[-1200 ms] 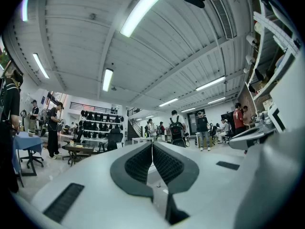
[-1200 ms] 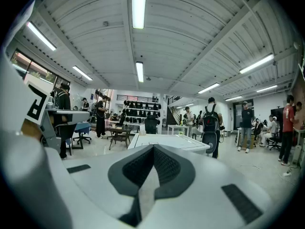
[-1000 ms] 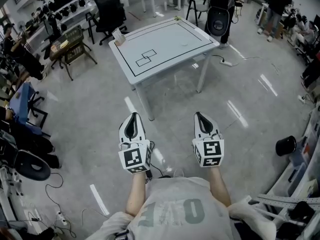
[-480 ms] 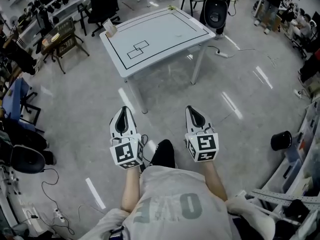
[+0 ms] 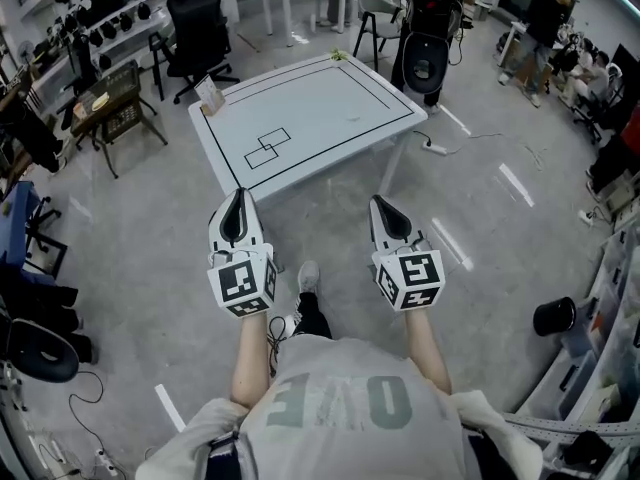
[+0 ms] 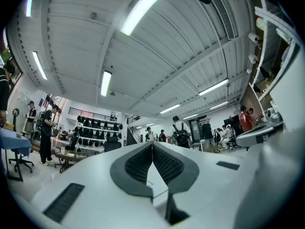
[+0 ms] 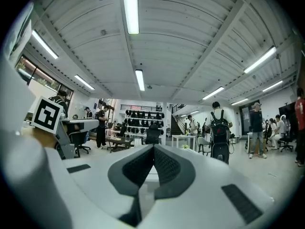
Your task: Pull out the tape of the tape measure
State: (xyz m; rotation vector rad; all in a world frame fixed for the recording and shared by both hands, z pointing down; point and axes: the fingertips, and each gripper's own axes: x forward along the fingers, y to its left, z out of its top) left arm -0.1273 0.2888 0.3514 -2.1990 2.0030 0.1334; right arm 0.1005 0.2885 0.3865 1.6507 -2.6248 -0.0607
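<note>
I hold the white left gripper [image 5: 238,200] and white right gripper [image 5: 379,206] with jaws pressed together on nothing. My forearms are stretched forward side by side, pointing at the white square table with black lines [image 5: 310,108]. Both hang over the grey concrete floor [image 5: 150,228] near its front edge; I cannot pick out the tape measure.

White table [image 5: 330,108] with black outlines, black office chair [image 5: 193,13] beyond, grey floor [image 5: 130,258].
</note>
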